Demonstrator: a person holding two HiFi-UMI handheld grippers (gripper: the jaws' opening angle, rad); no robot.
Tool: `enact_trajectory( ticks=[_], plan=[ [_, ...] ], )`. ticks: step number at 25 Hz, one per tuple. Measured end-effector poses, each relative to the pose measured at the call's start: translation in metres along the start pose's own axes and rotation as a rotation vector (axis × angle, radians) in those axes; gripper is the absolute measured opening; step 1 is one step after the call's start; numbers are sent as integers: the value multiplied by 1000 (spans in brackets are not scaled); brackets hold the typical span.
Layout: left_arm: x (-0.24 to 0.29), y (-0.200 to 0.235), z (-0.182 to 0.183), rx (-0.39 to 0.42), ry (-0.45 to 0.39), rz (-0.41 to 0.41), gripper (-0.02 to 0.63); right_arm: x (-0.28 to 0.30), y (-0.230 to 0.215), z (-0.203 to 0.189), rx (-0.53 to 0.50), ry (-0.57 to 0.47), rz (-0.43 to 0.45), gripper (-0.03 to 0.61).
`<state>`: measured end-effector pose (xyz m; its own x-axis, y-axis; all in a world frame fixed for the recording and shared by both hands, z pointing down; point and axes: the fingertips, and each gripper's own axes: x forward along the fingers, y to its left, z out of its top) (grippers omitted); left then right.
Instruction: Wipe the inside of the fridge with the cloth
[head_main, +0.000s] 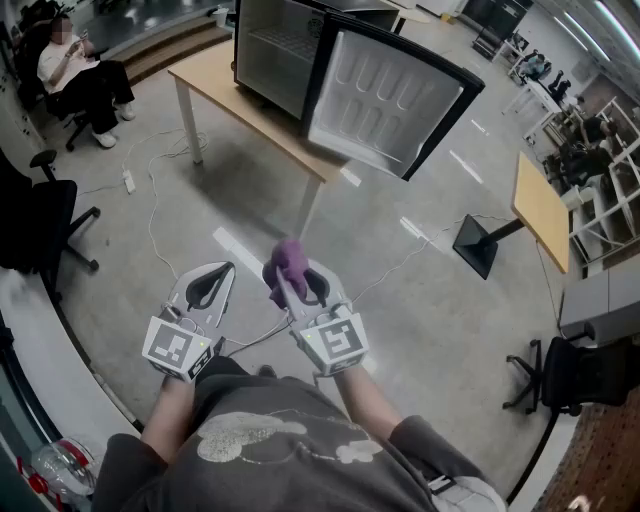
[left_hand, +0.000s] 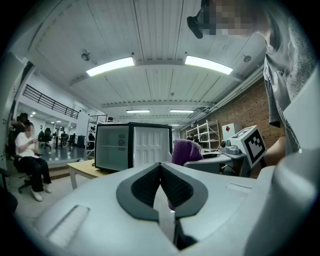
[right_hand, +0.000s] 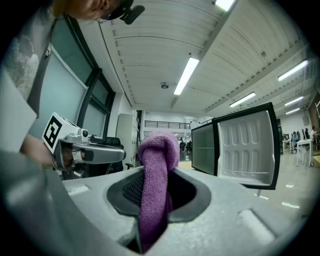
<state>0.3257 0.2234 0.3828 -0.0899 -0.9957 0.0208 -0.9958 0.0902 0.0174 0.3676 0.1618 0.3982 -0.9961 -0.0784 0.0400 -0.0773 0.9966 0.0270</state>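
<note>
A small black fridge (head_main: 290, 50) stands on a wooden table (head_main: 225, 85) far ahead, its door (head_main: 390, 105) swung wide open and its white inside bare. Both grippers are held close to the person's chest, well short of the table. My right gripper (head_main: 292, 272) is shut on a purple cloth (head_main: 289, 262), which bulges out above the jaws (right_hand: 159, 150). My left gripper (head_main: 210, 285) is shut with nothing in it; its dark pads (left_hand: 145, 186) meet. The fridge (left_hand: 114, 146) also shows in the left gripper view, the open door (right_hand: 248, 145) in the right gripper view.
A seated person (head_main: 80, 75) is at the far left by office chairs (head_main: 45, 215). Cables and a power strip (head_main: 128, 180) lie on the concrete floor. A second wooden table (head_main: 543, 210) on a black stand sits right; another chair (head_main: 560, 375) is lower right.
</note>
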Motion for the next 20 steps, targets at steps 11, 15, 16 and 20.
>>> enact_trajectory(
  ticks=[11, 15, 16, 20],
  plan=[
    [-15, -6, -7, 8, 23, 18, 18, -2, 12, -11, -4, 21, 20, 75],
    [-18, -3, -7, 2, 25, 29, 18, -2, 16, -8, -8, 19, 21, 75],
    [-18, -3, -7, 1, 24, 28, 18, -2, 16, -8, -8, 18, 19, 75],
    [-19, -3, -9, -4, 24, 21, 18, -3, 17, -6, 18, -1, 17, 76]
  ],
)
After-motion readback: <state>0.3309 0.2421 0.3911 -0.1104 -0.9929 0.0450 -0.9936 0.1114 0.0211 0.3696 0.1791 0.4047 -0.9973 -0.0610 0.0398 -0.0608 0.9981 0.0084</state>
